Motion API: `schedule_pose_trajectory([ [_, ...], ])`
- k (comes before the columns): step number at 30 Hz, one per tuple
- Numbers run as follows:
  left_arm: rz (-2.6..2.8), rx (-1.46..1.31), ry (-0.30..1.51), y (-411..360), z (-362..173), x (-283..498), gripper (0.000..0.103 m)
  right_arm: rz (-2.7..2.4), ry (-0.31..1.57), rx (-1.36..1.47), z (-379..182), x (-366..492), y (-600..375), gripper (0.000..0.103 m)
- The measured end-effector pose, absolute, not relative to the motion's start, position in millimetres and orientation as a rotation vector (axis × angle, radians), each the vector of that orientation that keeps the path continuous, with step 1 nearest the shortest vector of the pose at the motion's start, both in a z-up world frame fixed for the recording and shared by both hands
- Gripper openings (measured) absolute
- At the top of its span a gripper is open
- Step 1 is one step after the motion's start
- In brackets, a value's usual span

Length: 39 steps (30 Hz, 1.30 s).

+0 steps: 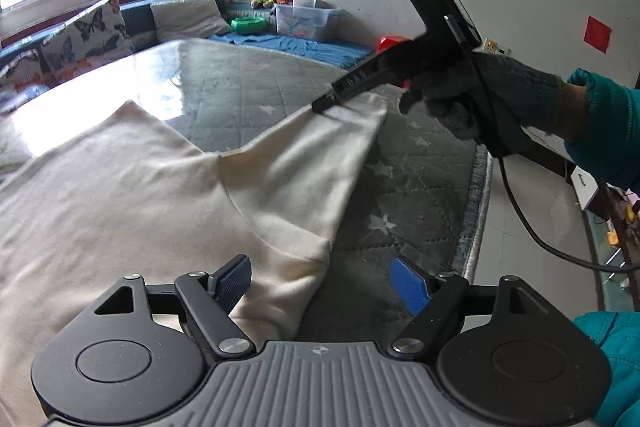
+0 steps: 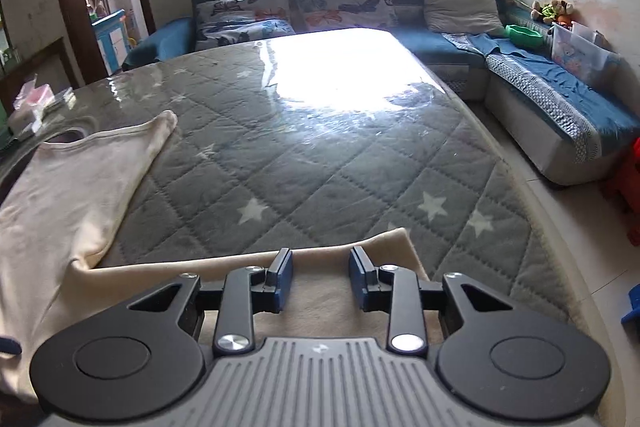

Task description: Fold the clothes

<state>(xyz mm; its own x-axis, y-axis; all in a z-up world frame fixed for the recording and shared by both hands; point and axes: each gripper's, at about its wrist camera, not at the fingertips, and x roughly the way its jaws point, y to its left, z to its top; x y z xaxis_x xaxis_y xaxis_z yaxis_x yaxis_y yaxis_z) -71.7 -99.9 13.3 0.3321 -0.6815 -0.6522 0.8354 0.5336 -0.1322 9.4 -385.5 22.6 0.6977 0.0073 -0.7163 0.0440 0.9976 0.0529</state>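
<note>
A cream garment [image 1: 132, 187] lies spread on the grey quilted table cover [image 1: 400, 187]. My left gripper [image 1: 324, 283] is open, low over the garment's near right edge, with the cloth between its fingers. In the left wrist view the right gripper [image 1: 322, 105] touches a sleeve that rises to its tip. In the right wrist view the right gripper [image 2: 320, 277] has its blue pads apart, over the cream sleeve [image 2: 320, 307]. The garment's body [image 2: 68, 187] lies to the left.
The table [image 2: 320, 155] has a glossy cover with white stars and strong window glare. A blue sofa [image 2: 560, 107] with butterfly cushions, toys and a plastic box runs behind and to the right. Small packets [image 2: 36, 103] lie at the table's far left. A cable hangs from the right gripper.
</note>
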Motion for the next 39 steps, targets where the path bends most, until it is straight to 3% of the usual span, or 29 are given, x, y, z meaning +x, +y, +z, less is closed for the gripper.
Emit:
schedule_pose_trajectory([
  [7, -1.020, 0.273, 0.663, -99.8, 16.8, -89.3, 0.084, -0.065, 0.781, -0.032, 21.6, 23.7, -384.7, 0.035],
  [14, -0.847, 0.235, 0.589, -40.8, 38.2, -82.8, 0.083, 0.068, 0.721, -0.126, 50.2, 4.2, -348.4, 0.037],
  [16, -0.778, 0.225, 0.599, -25.8, 38.9, -78.6, 0.082, 0.141, 0.702, -0.147, 59.7, -1.8, -329.6, 0.043],
  [20, -0.688, 0.163, 0.598, -1.7, 40.7, -72.5, 0.077, 0.297, 0.663, -0.214, 72.1, -13.6, -284.6, 0.044],
  [23, -0.636, 0.114, 0.599, 10.9, 40.5, -67.0, 0.068, 0.408, 0.661, -0.254, 73.9, -17.3, -249.7, 0.045],
  [28, -0.568, 0.117, 0.631, 15.1, 28.9, -61.3, 0.041, 0.527, 0.688, -0.306, 61.6, -22.4, -205.3, 0.045],
  [39, -0.635, 0.246, 0.600, 12.0, 21.4, -89.3, 0.039, 0.732, 0.725, -0.432, 39.6, -59.0, -154.5, 0.045],
])
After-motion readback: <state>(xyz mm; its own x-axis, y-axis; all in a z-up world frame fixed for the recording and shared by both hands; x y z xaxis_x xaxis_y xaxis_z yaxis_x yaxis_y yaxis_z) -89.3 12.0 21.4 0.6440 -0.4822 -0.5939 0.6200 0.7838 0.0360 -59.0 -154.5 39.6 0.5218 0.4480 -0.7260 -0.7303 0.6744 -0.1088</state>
